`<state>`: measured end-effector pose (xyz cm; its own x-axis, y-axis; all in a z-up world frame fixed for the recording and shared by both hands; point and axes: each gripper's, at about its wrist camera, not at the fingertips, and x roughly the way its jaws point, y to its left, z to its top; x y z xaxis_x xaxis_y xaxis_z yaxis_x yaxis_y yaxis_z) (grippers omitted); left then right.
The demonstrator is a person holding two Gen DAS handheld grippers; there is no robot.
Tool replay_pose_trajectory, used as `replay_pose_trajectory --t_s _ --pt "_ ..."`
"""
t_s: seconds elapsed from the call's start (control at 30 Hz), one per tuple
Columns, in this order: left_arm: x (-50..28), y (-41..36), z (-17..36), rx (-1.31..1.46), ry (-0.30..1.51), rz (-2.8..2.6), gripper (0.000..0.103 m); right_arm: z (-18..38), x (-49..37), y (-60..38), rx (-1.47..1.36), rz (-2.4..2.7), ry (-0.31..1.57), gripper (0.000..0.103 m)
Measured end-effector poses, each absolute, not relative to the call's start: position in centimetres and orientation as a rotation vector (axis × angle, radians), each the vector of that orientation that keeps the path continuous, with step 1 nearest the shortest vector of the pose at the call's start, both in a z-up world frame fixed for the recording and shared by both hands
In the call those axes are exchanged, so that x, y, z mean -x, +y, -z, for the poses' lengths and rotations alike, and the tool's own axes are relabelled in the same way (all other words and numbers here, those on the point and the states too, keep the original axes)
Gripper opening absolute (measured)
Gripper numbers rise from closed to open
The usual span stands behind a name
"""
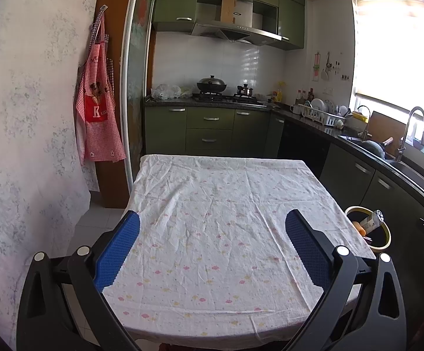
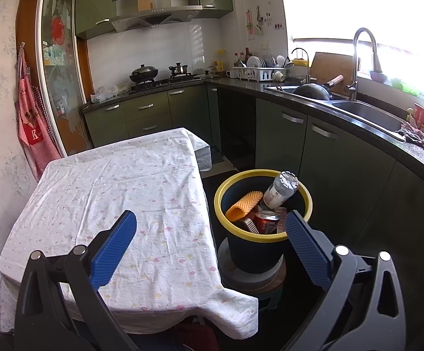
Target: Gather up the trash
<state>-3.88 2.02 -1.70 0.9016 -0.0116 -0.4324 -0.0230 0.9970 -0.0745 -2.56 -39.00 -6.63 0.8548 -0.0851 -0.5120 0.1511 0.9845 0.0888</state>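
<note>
Bare clothed table, full bin beside it, both grippers empty.

The table (image 2: 109, 175) carries only its wrinkled floral cloth. Just off its right edge a dark bin (image 2: 256, 251) with a yellow rim sits on a stool, holding a bottle (image 2: 279, 190) tilted up toward the counter, an orange ridged piece (image 2: 242, 206) leaning left, and a red can (image 2: 266, 220). The left gripper (image 1: 212, 242) hovers over the table, jaws wide open; the right gripper (image 2: 210, 241) hangs between table and bin, jaws likewise spread.

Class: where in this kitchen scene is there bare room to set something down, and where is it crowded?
The whole white floral tablecloth lies bare between the red checked apron and the yellow-rimmed dark bin. Crowded: the bin, full of trash, and the counter around the white dish rack.
</note>
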Motion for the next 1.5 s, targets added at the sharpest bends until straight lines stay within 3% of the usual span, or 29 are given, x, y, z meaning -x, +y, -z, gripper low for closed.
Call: replay_pose_trajectory --t_s 1.5 --pt "3.22 1.88 2.38 0.066 0.486 0.011 0.098 7.26 2.22 -38.87 -0.131 0.126 0.542 0.097"
